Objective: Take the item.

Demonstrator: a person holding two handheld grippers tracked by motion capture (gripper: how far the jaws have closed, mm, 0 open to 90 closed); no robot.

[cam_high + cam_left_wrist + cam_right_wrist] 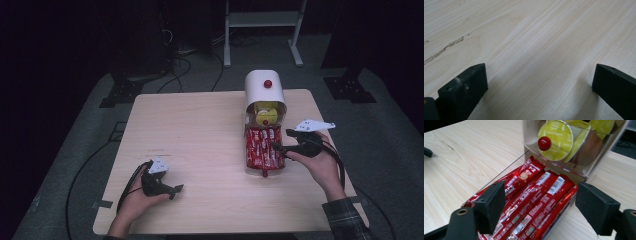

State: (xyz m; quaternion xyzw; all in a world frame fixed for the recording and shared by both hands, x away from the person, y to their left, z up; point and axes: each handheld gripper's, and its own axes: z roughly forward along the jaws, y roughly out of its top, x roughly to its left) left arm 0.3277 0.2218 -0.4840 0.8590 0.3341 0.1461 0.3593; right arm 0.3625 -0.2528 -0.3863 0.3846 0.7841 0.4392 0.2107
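Two hands each hold a hand-held gripper: the left hand-held gripper (pixel 176 189) and right hand-held gripper (pixel 281 140), both with jaws spread apart.

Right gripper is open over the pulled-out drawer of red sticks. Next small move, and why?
Probably lower the right gripper and shut it on one red stick packet. Its jaws stand open, straddling the packets in the pulled-out clear drawer, holding nothing yet. The upper compartment of yellow-green capsules stays closed behind its red knob. The left gripper lies open on bare table, far off.
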